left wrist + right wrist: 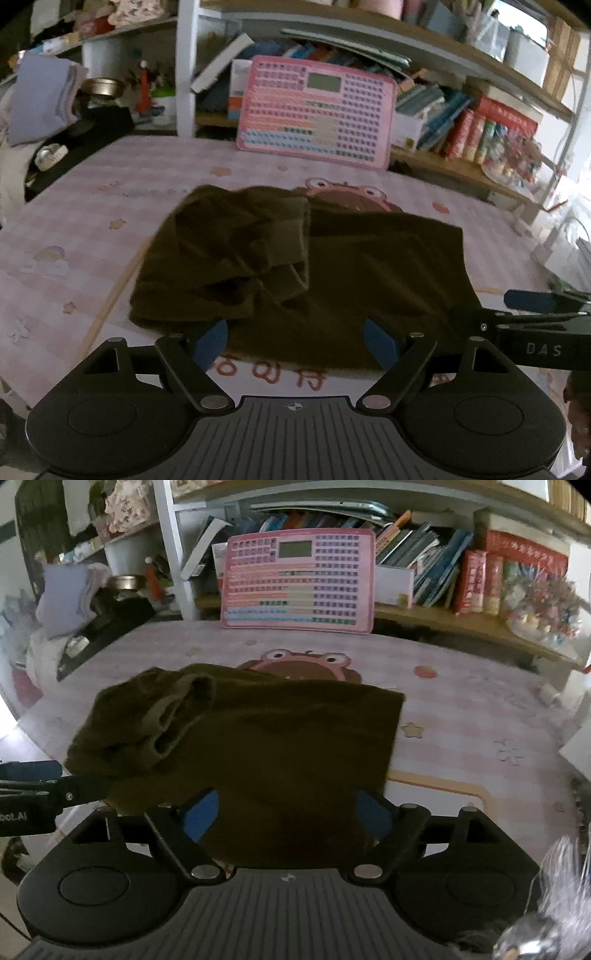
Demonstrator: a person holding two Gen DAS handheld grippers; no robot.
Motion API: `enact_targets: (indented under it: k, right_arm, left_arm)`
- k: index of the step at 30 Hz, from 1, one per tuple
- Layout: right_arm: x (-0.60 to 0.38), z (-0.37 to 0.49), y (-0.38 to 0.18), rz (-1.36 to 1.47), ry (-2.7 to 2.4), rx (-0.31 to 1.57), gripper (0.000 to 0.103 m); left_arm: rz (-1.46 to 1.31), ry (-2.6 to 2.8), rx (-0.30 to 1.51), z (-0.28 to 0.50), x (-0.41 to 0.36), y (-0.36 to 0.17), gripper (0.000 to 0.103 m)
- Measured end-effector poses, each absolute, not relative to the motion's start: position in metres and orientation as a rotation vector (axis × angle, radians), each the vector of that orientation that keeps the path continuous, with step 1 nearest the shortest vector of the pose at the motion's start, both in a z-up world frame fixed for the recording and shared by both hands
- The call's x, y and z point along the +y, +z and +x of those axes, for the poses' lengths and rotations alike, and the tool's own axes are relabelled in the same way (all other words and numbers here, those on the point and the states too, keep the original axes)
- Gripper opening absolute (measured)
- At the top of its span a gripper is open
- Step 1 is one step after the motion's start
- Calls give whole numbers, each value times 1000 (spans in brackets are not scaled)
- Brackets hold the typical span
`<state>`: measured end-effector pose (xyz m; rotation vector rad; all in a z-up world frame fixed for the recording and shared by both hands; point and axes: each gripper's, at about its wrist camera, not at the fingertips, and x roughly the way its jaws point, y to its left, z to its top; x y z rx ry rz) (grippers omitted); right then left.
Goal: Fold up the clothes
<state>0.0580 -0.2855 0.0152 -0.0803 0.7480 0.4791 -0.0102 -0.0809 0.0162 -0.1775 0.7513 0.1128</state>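
Observation:
A dark olive-brown garment (pixel 332 266) lies flat on the pink checked table cover (pixel 110 206), with two cuffed sleeves (pixel 273 254) folded across its left half. My left gripper (pixel 297 345) stands open at the garment's near hem, blue fingertips (pixel 210 345) spread wide. In the right wrist view the same garment (pixel 266 746) fills the centre, its cuffs (pixel 173 716) bunched at the left. My right gripper (pixel 288 818) is open over the near edge of the cloth. Each gripper's side shows in the other's view: the right gripper (pixel 532 301) and the left gripper (pixel 29 771).
A pink toy keyboard board (pixel 314 110) leans against the bookshelf (pixel 461 122) at the table's far edge. Black items and a metal bowl (pixel 101 86) sit at the far left. A cartoon frog print (pixel 303 664) shows beyond the garment. Bare cover lies right of the cloth.

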Motion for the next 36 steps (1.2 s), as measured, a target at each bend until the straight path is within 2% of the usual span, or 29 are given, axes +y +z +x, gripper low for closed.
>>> enact_targets:
  k: [16, 36]
  right_arm:
    - [-279, 26, 19, -97, 304, 770, 94]
    - [-247, -12, 12, -47, 137, 837, 94]
  left_arm:
    - [-93, 0, 777, -5, -67, 13, 85]
    - [-110, -53, 821, -16, -19, -1, 86]
